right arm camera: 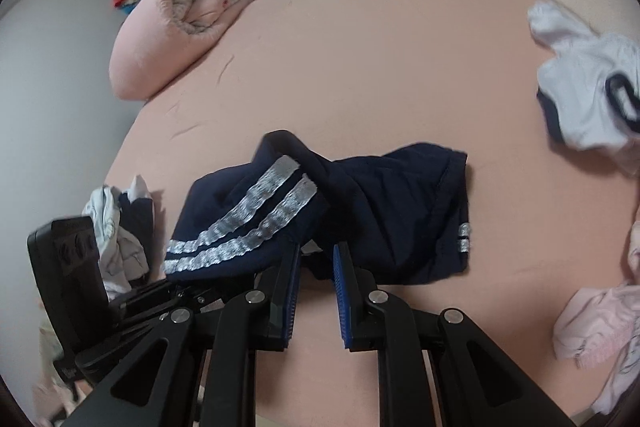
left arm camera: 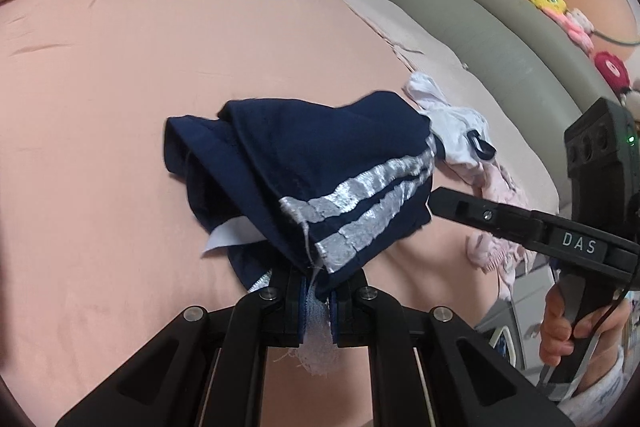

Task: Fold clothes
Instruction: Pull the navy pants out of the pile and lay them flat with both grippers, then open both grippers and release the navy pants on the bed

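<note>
While left tongs [left arm camera: 318, 291] clench the shorts [left arm camera: 304, 163] | right tongs [right arm camera: 316, 267] released, nothing gripped | lay shorts flat on bed [left arm camera: 120, 87], stripes aligned.

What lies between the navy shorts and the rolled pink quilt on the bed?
Only bare pink sheet separates the navy shorts from the rolled quilt, shown in the right wrist view.

Soft, even indoor light lies over the pink bedsheet [right arm camera: 360, 47], with only faint shadows under the navy shorts [right arm camera: 380, 207] on it. Both views bulge fisheye-style, dark at the corners. Nearest the lens, everything blurs slightly; the shorts' silver stripes glint.
</note>
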The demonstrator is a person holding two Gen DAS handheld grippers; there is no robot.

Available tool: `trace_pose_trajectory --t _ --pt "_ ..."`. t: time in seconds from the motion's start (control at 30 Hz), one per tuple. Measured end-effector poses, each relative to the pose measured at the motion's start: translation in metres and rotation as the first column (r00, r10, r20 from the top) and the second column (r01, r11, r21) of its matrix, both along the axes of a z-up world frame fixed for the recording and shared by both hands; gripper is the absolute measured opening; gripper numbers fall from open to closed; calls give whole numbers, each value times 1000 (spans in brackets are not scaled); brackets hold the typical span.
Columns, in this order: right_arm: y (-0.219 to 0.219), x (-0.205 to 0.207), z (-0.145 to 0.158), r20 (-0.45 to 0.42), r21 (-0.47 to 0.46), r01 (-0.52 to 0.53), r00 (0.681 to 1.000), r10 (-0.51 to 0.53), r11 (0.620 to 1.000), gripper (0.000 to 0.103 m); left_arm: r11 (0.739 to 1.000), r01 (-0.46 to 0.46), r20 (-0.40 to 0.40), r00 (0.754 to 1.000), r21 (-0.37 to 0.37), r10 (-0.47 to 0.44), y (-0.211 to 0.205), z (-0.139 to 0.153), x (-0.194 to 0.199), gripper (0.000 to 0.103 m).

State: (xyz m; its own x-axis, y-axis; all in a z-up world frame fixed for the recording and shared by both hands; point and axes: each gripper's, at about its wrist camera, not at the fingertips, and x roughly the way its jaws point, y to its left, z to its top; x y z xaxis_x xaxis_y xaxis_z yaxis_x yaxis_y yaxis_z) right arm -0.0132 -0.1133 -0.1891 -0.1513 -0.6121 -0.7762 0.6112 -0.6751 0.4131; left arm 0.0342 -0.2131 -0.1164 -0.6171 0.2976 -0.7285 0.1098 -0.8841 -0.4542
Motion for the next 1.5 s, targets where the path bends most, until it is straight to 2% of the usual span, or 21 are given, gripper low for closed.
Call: trace_pose_trajectory --t 0.1,0.17,0.23,0.27,0.43,0.57,0.73,0.9,0.97,1.03,1.07,1.13,1.2,1.37,1.5 --pt "0 7 7 -45 42 -4 999 6 999 18 998 27 18 1000 -55 -26 3 3 1 7" --pt "-1 10 9 -47 61 -1 999 4 998 35 996 40 18 999 -73 -39 3 6 4 8" --pt "-1 14 13 -54 64 7 999 -4 998 67 996 66 19 998 -56 -65 -2 9 9 8" --pt "-1 17 16 -70 64 15 998 -11 998 71 996 78 19 997 -48 -77 -4 11 12 9" --pt "-9 30 29 -165 122 21 986 -1 992 73 991 109 43 993 -77 -106 -23 21 27 11" --pt "-17 42 43 -241 154 -18 969 55 988 73 994 63 45 997 -86 -59 -46 30 43 12" --pt "-24 44 46 -209 133 -71 973 98 989 73 992 -5 46 999 -124 11 -71 38 60 15" --pt "-25 42 39 -190 151 -65 977 94 986 74 992 -57 26 998 -111 61 -91 46 74 18" --pt "-22 42 37 -190 163 -52 978 83 985 74 991 -77 0 997 -109 78 -100 51 81 37" --pt "-18 38 35 -178 160 -37 982 66 986 74 992 -85 -38 996 -89 82 -103 55 85 97" --pt "-15 36 34 -168 156 -28 984 54 987 74 993 -88 -57 995 -79 83 -104 57 88 103" --pt "-11 32 32 -152 151 -10 988 33 988 74 995 -81 -81 994 -63 76 -102 61 90 103" --pt "-7 29 31 -150 155 -2 988 25 988 74 993 -80 -82 994 -88 72 -95 62 85 103" --pt "2 23 24 -183 207 -2 982 41 978 74 982 -11 -42 999 -188 3 -62 62 66 103" --pt "15 12 13 -192 242 10 981 37 970 74 960 60 -29 997 -272 -70 -24 61 46 103"
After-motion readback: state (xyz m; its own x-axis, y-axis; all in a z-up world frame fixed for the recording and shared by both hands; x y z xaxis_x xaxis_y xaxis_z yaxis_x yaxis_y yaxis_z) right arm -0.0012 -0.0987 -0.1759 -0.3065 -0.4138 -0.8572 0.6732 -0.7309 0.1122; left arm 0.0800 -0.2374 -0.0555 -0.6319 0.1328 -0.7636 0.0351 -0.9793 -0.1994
